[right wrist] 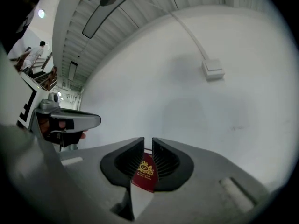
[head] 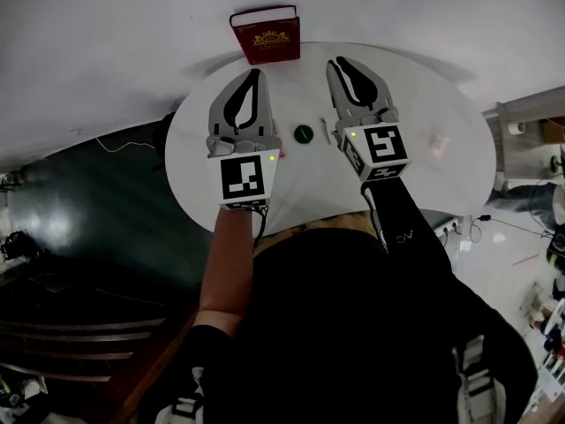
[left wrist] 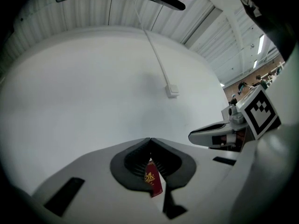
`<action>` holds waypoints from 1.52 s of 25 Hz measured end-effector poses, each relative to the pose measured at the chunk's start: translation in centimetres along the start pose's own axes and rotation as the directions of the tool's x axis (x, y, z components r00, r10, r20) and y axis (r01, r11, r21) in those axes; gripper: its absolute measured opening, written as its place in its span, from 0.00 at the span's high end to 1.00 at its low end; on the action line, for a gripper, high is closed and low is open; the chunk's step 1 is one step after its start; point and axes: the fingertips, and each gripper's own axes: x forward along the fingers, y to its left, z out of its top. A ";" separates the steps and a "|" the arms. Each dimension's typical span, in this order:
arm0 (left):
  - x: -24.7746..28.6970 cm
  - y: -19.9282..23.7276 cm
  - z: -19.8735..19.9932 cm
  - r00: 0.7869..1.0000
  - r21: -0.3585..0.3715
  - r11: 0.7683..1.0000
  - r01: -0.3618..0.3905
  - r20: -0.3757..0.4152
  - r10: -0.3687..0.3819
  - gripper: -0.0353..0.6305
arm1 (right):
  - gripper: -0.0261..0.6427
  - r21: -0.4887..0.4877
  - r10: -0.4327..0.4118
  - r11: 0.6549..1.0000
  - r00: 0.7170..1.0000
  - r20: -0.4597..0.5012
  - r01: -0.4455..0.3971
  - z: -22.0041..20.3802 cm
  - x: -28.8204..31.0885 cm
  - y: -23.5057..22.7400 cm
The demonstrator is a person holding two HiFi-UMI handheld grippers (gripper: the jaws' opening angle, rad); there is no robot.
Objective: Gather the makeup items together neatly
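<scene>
A round white table (head: 424,193) carries a small dark green round item (head: 304,134), a thin white item (head: 324,132) beside it and a pale pink item (head: 438,145) at the right. A dark red box with a gold crest (head: 266,35) stands at the far edge. Both grippers hang above the table, pointing level at the wall. My left gripper (head: 257,71) has its tips touching, holding nothing (left wrist: 150,140); the red box (left wrist: 153,183) shows below the tips. My right gripper (head: 336,60) keeps a narrow gap with nothing in it (right wrist: 148,141), the red box (right wrist: 145,171) behind.
A plain white wall with a cable and a small socket (left wrist: 172,91) rises behind the table. Dark floor lies to the left of the table (head: 79,210). Clutter and cables sit on the floor at the right (head: 530,237).
</scene>
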 end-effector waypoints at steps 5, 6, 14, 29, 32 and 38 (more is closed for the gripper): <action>-0.1 -0.2 0.7 1.000 0.002 1.000 -0.002 0.012 0.002 0.93 | 0.90 -0.003 0.019 1.000 1.000 0.018 -0.019 0.7 -0.3 0.6; -0.1 -0.2 0.9 1.000 0.011 1.000 -0.004 0.030 0.004 0.93 | 0.90 -0.001 0.021 1.000 1.000 0.017 -0.021 0.7 -0.3 0.6; -0.2 -0.6 0.6 1.000 -0.005 1.000 0.002 -0.001 -0.002 0.93 | 0.90 0.006 0.028 1.000 0.999 0.015 -0.028 0.5 -0.4 0.7; 2.2 -4.8 0.9 0.994 0.010 0.995 0.096 0.042 -0.097 0.93 | 0.90 0.007 -0.061 0.998 0.998 0.012 0.061 0.4 -3.4 -3.2; 3.1 -6.9 0.9 0.990 0.009 0.991 0.133 0.041 -0.134 0.93 | 0.90 0.008 -0.099 0.995 0.995 0.011 0.099 0.3 -4.6 -5.1; 5.4 -10.8 1.1 0.976 -0.011 0.978 0.210 0.062 -0.209 0.93 | 0.90 0.000 -0.174 0.985 0.985 -0.003 0.174 -0.2 -6.9 -8.8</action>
